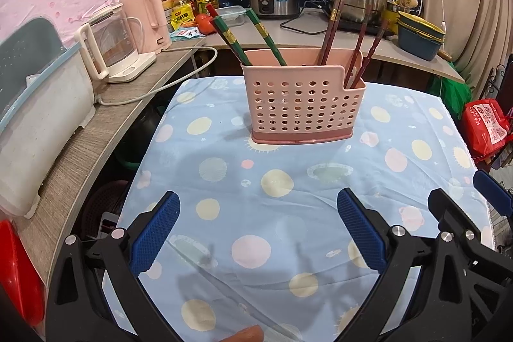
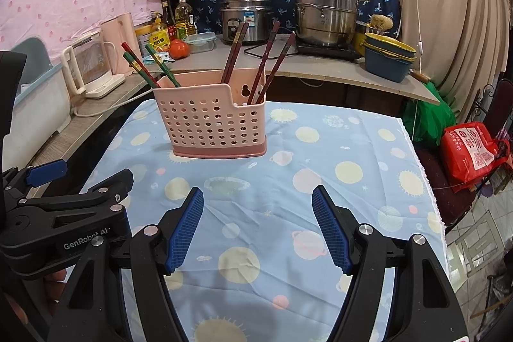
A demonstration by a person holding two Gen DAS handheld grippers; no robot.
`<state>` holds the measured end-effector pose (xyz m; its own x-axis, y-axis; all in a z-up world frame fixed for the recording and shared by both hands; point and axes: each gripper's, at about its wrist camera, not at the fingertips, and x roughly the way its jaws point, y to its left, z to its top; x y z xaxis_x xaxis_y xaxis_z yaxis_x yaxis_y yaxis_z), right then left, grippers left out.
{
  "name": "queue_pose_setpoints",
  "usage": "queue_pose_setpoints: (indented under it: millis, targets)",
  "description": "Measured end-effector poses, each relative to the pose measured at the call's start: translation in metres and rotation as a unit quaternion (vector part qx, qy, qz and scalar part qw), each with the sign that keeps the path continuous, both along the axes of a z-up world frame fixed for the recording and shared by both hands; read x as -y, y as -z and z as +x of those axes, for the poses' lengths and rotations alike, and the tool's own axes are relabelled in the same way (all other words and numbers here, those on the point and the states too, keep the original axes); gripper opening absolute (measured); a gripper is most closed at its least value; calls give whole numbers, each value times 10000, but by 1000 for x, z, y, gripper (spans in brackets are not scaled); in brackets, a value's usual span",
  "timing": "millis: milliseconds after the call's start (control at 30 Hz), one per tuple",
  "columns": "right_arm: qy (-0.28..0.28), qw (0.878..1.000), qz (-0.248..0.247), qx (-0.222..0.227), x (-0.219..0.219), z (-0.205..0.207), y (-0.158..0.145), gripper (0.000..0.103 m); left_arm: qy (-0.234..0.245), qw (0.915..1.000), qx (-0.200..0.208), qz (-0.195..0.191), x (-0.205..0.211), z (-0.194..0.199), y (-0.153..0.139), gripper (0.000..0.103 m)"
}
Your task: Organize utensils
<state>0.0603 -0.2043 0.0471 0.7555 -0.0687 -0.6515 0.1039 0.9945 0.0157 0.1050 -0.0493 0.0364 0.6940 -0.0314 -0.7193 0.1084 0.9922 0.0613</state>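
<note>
A pink perforated utensil holder (image 1: 304, 108) stands upright on the tabletop (image 1: 256, 188), which is covered by a light blue cloth printed with suns and planets. Green chopsticks (image 1: 266, 36) lean out of its left end and dark reddish-brown chopsticks (image 1: 332, 31) out of its right end and lower side pocket; their lower ends are hidden behind the holder's wall, and how many stand inside cannot be counted surely. The left tool (image 1: 258, 233) hangs above the cloth near its front edge, blue pads apart, nothing between them. The right tool (image 2: 258, 229) is just beside it, pads likewise apart and empty; in the left wrist view only part of it shows at the right border. A fingertip (image 1: 247, 335) is cut off at the bottom edge. Behind, a rice cooker (image 2: 247, 18) and a steel steamer pot (image 2: 327, 8) stand on a counter.
</note>
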Motion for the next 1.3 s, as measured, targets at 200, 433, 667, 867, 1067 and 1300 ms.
queue_pose_setpoints:
  millis: [200,433,667,867,1067,1300]
  targets:
    - [-5,10000,-7,-6,-2,-2,1,68,-28,10000,-8,11,1,0,0,94]
    - [-5,10000,-2,-10,-2,-2,1,68,-31,10000,-9,4,0,0,0,94]
    - [-4,10000,-6,-11,-2,-1,1,68,-36,10000,-12,9,0,0,1,94]
    - [-5,10000,-8,-14,-2,-1,1,68,-79,10000,-22,14,-1,1,1,94]
    - [-1,10000,-5,-11,-2,-1,1,68,-114,9999,-54,24,2,1,2,94]
    - [-6,10000,-6,-11,-1,-1,1,68,-107,9999,-54,30,2,1,2,94]
